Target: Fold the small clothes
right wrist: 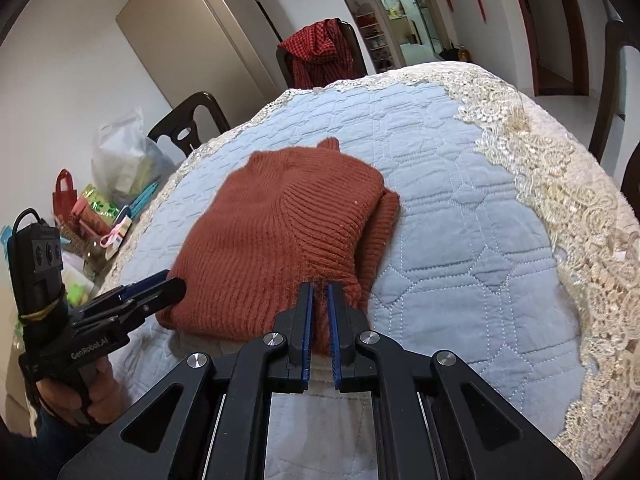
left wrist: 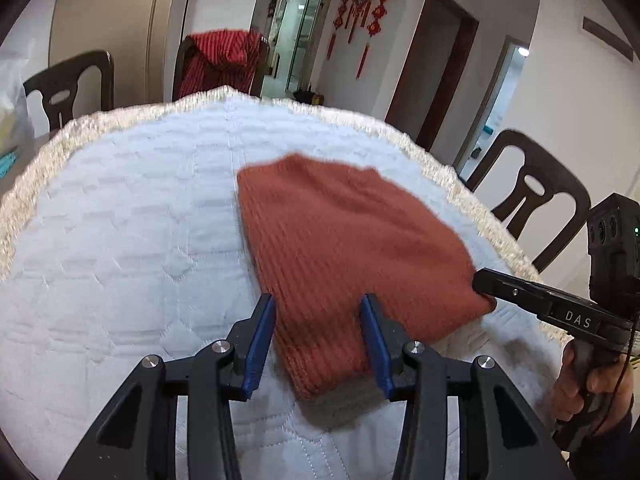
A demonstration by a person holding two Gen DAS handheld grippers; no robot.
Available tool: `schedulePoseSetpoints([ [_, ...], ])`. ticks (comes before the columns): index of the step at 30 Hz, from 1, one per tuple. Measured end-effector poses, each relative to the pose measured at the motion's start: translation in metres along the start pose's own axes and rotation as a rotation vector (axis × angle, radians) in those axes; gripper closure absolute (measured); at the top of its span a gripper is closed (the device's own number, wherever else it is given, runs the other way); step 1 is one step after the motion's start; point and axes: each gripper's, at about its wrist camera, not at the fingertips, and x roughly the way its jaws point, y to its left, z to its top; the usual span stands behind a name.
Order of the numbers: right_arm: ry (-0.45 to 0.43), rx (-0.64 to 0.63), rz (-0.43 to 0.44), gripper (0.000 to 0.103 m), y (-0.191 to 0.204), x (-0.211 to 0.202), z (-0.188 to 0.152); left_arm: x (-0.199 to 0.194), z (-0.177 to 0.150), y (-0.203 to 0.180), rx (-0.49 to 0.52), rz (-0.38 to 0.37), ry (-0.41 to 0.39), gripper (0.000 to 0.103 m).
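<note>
A pale blue quilted cover (right wrist: 460, 216) with a cream lace border (right wrist: 560, 184) lies over the table, filling the space ahead of both claws. Beyond its far edge the room has white walls, a glazed doorway, a dark wooden door frame and red knot ornaments (left wrist: 362, 4) hanging on the wall.

One rust-red knitted sweater (right wrist: 280, 232) lies folded on the cover, directly ahead of both claws and reaching back between their fingers. The right gripper (right wrist: 319, 292) is closed tight on the near hem of the sweater, a pinch of knit showing between its blue pads. The left gripper (left wrist: 318, 300) stands partly open, its two fingers straddling the sweater's near corner; I cannot tell whether the pads press on the knit. In the left wrist view the right gripper comes in from the right, its tip at the sweater's right edge.

Counted: three dark wooden chairs (left wrist: 532, 196) in the left wrist view, one of them beyond the table carrying a red checked garment (right wrist: 320, 52). One white plastic bag (right wrist: 120, 152) and a heap of small coloured items lie to the left of the right gripper, off the cover's edge. Two hands hold the two grippers.
</note>
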Motion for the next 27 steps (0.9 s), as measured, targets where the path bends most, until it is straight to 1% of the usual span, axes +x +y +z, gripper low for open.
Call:
schedulePoseSetpoints([
  [3, -0.044, -0.021, 0.013, 0.096, 0.008, -0.007, 0.012, 0.0, 0.013, -0.003, 0.007, 0.003, -0.033, 0.056],
  [5, -0.053, -0.025, 0.011, 0.096, 0.009, -0.004, 0.021, 0.009, 0.017, -0.006, 0.011, 0.001, -0.022, 0.057],
  [7, -0.039, -0.019, -0.003, 0.096, 0.007, 0.006, 0.025, 0.024, 0.015, -0.008, 0.012, 0.002, 0.016, 0.056],
  [10, 0.012, 0.002, -0.03, 0.096, -0.003, 0.026, 0.02, 0.029, 0.01, -0.014, 0.046, 0.032, 0.002, 0.056],
  [11, -0.006, 0.009, -0.018, 0.096, -0.005, 0.025, 0.018, 0.028, 0.009, -0.015, 0.048, 0.035, 0.001, 0.056],
  [14, -0.01, 0.02, -0.006, 0.095, -0.007, 0.023, 0.016, 0.028, 0.009, -0.015, 0.048, 0.036, 0.001, 0.056],
  [20, -0.001, 0.012, -0.021, 0.094, -0.002, 0.02, 0.018, 0.024, 0.01, -0.016, 0.042, 0.044, 0.003, 0.056],
  [23, -0.005, 0.008, -0.04, 0.082, 0.001, 0.013, 0.019, 0.016, 0.011, -0.016, 0.031, 0.034, -0.002, 0.056],
  [25, -0.013, 0.017, -0.034, 0.065, 0.001, 0.007, 0.018, 0.01, 0.012, -0.015, 0.024, 0.035, -0.012, 0.056],
  [27, -0.023, 0.032, -0.021, 0.062, 0.0, 0.002, 0.018, 0.006, 0.012, -0.014, 0.022, 0.038, -0.023, 0.056],
])
